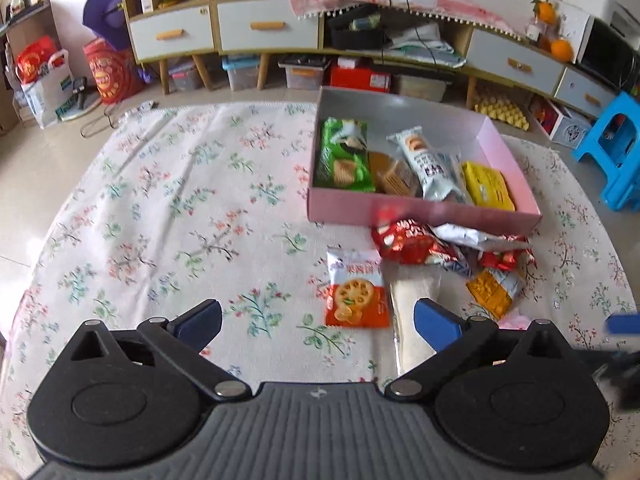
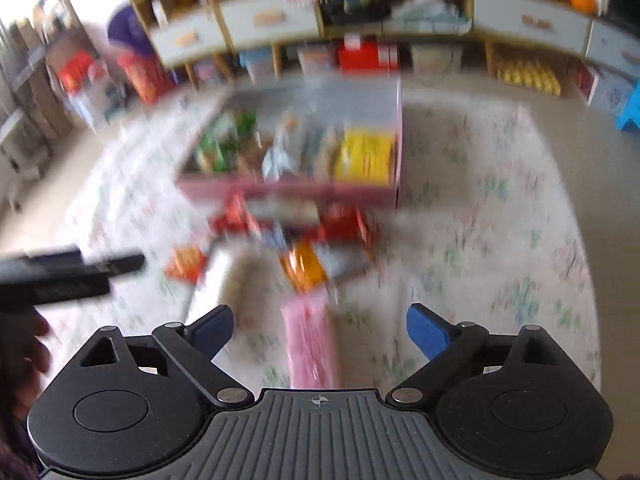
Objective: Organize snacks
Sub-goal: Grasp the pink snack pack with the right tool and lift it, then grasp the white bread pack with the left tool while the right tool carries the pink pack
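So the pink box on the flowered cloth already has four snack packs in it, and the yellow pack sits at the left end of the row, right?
Not quite. In the left wrist view the pink box on the flowered cloth does hold four packs, but the yellow pack sits at the right end of the row. The green pack is at the left end.

Box [image 1: 420, 206] holds snacks [image 1: 346, 156]; more packets [image 1: 416, 242] lie before it.
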The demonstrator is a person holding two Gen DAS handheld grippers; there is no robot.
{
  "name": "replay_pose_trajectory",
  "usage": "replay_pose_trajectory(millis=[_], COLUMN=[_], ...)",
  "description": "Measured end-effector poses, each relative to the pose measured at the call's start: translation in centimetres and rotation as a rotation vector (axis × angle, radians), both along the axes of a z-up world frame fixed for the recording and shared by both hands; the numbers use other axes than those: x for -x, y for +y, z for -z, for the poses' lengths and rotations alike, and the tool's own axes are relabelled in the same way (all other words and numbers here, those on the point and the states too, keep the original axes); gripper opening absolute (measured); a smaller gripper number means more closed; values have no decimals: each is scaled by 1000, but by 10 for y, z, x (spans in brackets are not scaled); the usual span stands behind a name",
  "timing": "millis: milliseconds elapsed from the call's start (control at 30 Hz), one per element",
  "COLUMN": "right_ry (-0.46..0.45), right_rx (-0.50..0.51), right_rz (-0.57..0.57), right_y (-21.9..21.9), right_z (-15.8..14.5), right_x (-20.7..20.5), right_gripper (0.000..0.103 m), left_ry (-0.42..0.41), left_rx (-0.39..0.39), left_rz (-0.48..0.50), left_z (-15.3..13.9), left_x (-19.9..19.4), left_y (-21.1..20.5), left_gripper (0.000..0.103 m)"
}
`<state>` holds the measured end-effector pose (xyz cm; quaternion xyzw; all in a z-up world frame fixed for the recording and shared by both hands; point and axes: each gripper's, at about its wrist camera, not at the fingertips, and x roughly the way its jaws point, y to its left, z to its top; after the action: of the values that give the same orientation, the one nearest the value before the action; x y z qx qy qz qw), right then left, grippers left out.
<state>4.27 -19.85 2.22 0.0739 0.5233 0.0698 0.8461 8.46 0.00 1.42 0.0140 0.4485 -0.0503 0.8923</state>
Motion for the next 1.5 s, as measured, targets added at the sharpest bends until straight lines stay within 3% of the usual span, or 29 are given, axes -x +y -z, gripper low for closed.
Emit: replay_pose_trajectory(millis=[100, 200, 400, 733, 767, 800, 867, 1133, 1367, 1500], right_ry=[40, 20, 44, 86, 90, 98, 127, -52, -76, -106], right_rx=[-21, -32, -12, 21, 34, 54, 73, -47, -82, -90], right_rz=[65, 83, 39, -37, -48, -58, -40, 57, 139, 146], right_y=[-6, -8, 5, 23, 26, 29, 29, -2, -24, -26], right_z=[9, 8, 16, 35, 37, 40, 45, -8, -17, -23], right_x=[-7, -8, -11, -12, -12, -12, -14, -10, -16, -15], right_gripper=[95, 95, 95, 92, 87, 64, 32, 31, 31, 32], left_ry=[28, 48, 117, 161, 161, 161, 165, 149, 136, 127], left_rx=[42, 73, 117, 177, 180, 182, 187, 210, 199, 193], left_rz=[10, 28, 0, -46, -45, -43, -35, -19, -12, 41], left_z=[4, 11, 20, 22, 22, 22, 22, 18, 21, 24], left_x=[-4, 1, -2, -6, -6, -6, -6, -6, -10, -7], left_y=[-2, -5, -1, 11, 11, 11, 11, 11, 5, -5], left_gripper=[102, 102, 101, 99, 99, 98, 96, 87, 83, 83])
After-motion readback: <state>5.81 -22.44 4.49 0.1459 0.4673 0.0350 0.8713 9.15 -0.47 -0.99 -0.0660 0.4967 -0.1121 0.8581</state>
